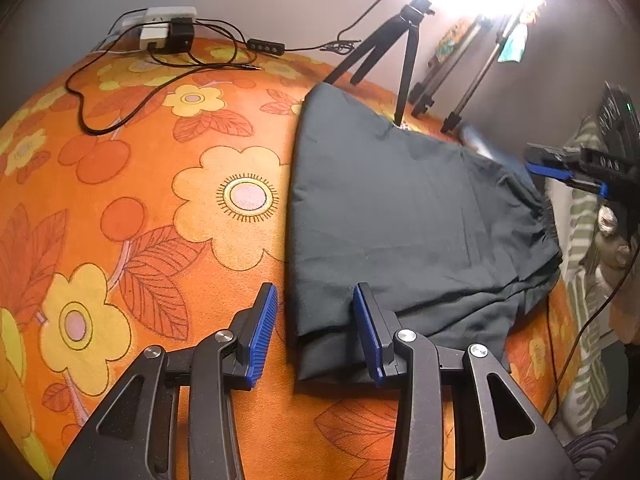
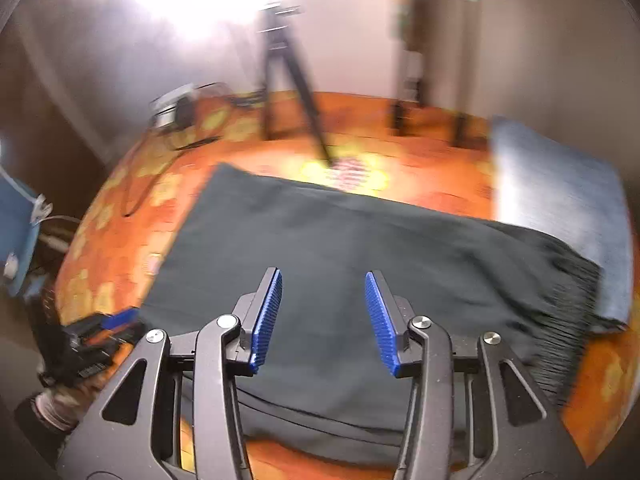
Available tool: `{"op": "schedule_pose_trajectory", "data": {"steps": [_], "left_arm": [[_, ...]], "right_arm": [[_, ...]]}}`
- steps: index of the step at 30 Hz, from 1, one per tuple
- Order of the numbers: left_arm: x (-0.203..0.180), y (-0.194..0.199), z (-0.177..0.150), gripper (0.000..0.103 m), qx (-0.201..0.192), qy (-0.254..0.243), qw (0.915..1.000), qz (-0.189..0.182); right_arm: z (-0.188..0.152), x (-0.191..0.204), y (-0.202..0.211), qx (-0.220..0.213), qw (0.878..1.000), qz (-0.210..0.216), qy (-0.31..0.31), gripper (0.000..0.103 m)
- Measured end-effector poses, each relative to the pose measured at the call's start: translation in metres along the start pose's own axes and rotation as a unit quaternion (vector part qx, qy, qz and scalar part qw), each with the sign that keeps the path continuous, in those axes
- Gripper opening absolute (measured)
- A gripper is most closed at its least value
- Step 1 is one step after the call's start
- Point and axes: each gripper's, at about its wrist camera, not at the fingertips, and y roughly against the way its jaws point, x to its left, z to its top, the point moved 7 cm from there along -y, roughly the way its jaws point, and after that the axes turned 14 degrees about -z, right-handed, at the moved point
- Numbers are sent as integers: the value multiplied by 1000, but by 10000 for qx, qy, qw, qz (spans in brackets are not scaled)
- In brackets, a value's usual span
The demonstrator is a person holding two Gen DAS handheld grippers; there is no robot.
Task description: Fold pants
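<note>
- Orange flowered table (image 1: pixel 140 200) carries your dark pants (image 1: pixel 400 220), already folded over flat.
- Left hand-held gripper (image 1: pixel 316 332): open, straddling the near corner.
- Right hand-held gripper (image 2: pixel 324 320): open, empty above the cloth.
- Next fold likely needs an edge pinch.

Dark pants (image 1: pixel 400 220), orange floral cloth (image 1: pixel 160 200)

left wrist cam: close, angled down past left gripper (image 1: pixel 314 332)
right wrist cam: same, blurry
shared: dark pants (image 1: pixel 400 216), tripod (image 1: pixel 404 52)

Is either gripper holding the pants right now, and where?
Neither. The left gripper straddles the pants corner, jaws open; the right gripper is open above them.
</note>
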Motion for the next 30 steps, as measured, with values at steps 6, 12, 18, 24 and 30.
{"op": "schedule_pose_trajectory", "data": {"steps": [6, 12, 18, 24, 30], "left_arm": [[-1, -1, 0, 37, -119, 60, 9998, -174], [1, 0, 1, 16, -215, 208, 9990, -341], [-3, 3, 1, 8, -308, 117, 9983, -489], [-6, 4, 0, 7, -330, 49, 9978, -573], [-7, 5, -1, 7, -317, 7, 9980, -551]], "right_arm": [[20, 92, -20, 141, 9988, 216, 405, 49], [36, 153, -52, 475, 9970, 370, 477, 51], [38, 189, -88, 832, 9944, 106, 640, 51], [39, 205, -123, 1085, 9898, -460, 798, 51], [39, 207, -141, 1255, 9818, -1012, 1001, 51]]}}
